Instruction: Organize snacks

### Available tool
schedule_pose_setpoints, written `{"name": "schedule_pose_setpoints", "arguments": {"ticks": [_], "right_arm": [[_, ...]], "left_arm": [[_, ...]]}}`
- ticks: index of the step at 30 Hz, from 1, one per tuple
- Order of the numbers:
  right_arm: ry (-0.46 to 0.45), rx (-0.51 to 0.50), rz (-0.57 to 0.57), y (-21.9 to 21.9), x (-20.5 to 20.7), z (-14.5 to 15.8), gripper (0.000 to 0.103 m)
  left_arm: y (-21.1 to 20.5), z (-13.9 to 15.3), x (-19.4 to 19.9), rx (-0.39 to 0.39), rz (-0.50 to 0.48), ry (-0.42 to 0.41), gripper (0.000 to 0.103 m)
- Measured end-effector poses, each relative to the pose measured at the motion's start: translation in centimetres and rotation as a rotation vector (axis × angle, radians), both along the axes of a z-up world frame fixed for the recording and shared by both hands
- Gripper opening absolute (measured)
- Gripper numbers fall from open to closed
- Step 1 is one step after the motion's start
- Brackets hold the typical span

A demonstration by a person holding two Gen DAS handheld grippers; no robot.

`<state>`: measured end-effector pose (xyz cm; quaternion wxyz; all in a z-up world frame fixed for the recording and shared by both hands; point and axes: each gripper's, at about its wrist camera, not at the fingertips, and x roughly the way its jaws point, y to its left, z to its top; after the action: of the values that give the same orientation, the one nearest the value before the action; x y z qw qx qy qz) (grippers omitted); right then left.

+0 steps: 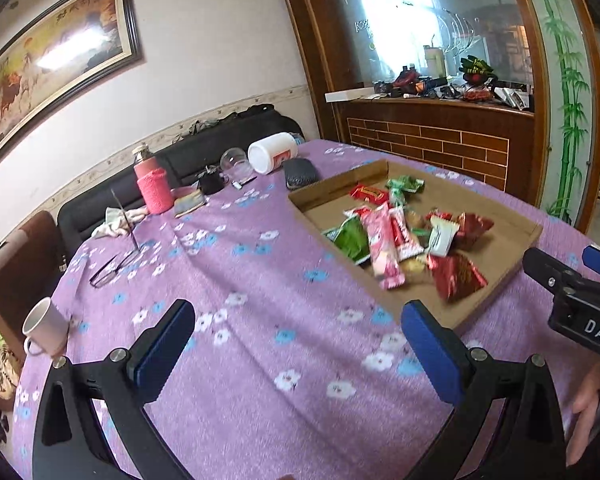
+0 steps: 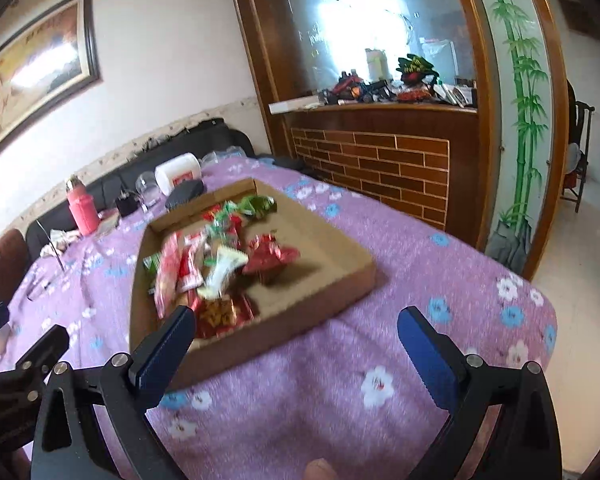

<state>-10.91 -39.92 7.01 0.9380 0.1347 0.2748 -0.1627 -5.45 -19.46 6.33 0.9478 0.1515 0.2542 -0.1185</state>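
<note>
The snack packets (image 1: 400,236) lie heaped in a shallow cardboard tray (image 1: 512,248) on the table's purple flowered cloth (image 1: 260,280). From the left gripper (image 1: 300,356) the tray sits ahead and to its right, just past its right finger; from the right gripper (image 2: 296,356) the tray sits ahead and to its left, the near corner showing just behind the left finger. Both grippers stand wide open with nothing between their blue pads, only bare cloth below

In the heap, a long pink packet (image 1: 384,244) lies toward the tray's left side, a green one (image 1: 350,238) beside it, a white one (image 1: 442,236) near the middle and a crinkled red one (image 1: 458,276) nearest the left gripper. The right wrist view blurs these packets but shows the tray's bare right half (image 2: 324,256) and the table's rounded right corner, which the left view cuts off

The left wrist view alone shows a white mug (image 1: 46,326) at the table's left edge, beside the left finger, and a pair of glasses (image 1: 112,266) farther ahead. Both views show, beyond the tray, a white jar on its side (image 1: 272,152), a dark pouch (image 1: 300,174) touching the tray's far corner, and a pink flask (image 1: 152,184). The right gripper's tip enters the left view at its right edge (image 1: 572,284), with fingertips of a hand (image 1: 588,408) below it; the left gripper's tip shows at the left edge of the right view (image 2: 28,360)
</note>
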Motion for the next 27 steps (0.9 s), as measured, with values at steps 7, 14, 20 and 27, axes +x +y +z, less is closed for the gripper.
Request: {"name": "schedule_pose_setpoints", "arguments": {"ticks": [7,14,20,27], "right_arm": [[0.014,-0.083,0.009,0.9,0.0,-0.7,0.102],[-0.007,-0.028,0.011,0.1,-0.4,-0.9,0.102],[-0.003,-0.045,-0.005,0.3,-0.3,-0.7,0.102],[0.02,-0.076,-0.024,0.7,-0.1,-0.7,0.102]], "left_arm": [[0.1,-1.4,-0.1,0.101,0.087,-0.019,0.103],[0.7,-2.1,0.6,0.093,0.087,0.05,0.103],[0.0,-2.4,0.2,0.108,0.053,0.056,0.103],[-0.3,-2.4,-0.2,0.105,0.026,0.066,0.103]]}}
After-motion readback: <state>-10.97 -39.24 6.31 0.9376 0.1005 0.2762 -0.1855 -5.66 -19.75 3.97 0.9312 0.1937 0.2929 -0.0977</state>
